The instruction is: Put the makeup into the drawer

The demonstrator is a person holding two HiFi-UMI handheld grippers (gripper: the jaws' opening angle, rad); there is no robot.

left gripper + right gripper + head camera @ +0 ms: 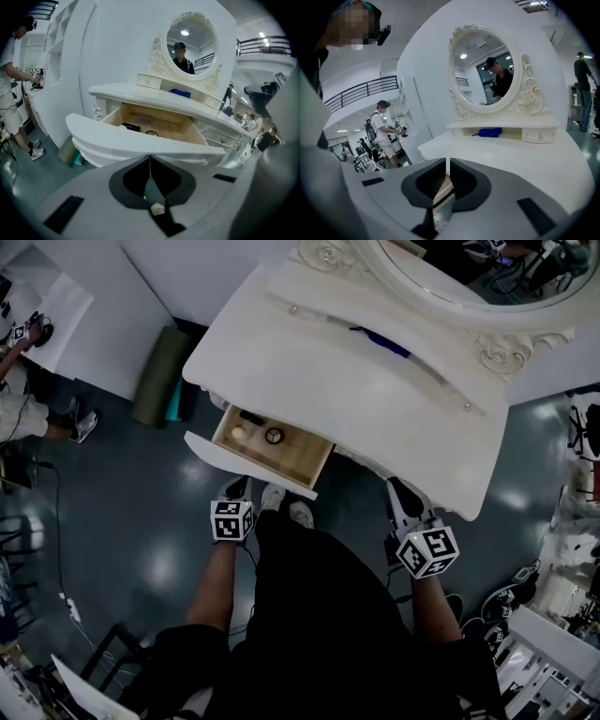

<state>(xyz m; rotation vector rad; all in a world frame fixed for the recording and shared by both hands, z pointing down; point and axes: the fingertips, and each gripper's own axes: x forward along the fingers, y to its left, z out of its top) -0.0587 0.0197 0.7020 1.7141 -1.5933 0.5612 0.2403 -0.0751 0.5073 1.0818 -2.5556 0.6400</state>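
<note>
The white dressing table (375, 381) has its wooden drawer (305, 463) pulled open at the front left. In the drawer lie a black case (250, 416), a pale round piece (239, 432) and a round black compact (274, 435). The left gripper view shows the case (130, 126) and compact (151, 133) behind the drawer front (140, 143). My left gripper (236, 488) hangs just before that front, shut and empty (150, 157). My right gripper (403, 495) is at the table's front right edge, jaws together with nothing between them (446, 161). A blue item (490, 132) lies under the mirror (485, 70).
A rolled green mat (159, 371) leans on the floor left of the table. A person (11, 89) holding grippers stands at the far left, and others stand at the back. My shoes (286, 507) are under the drawer. A small white drawer (150, 80) sits on the tabletop shelf.
</note>
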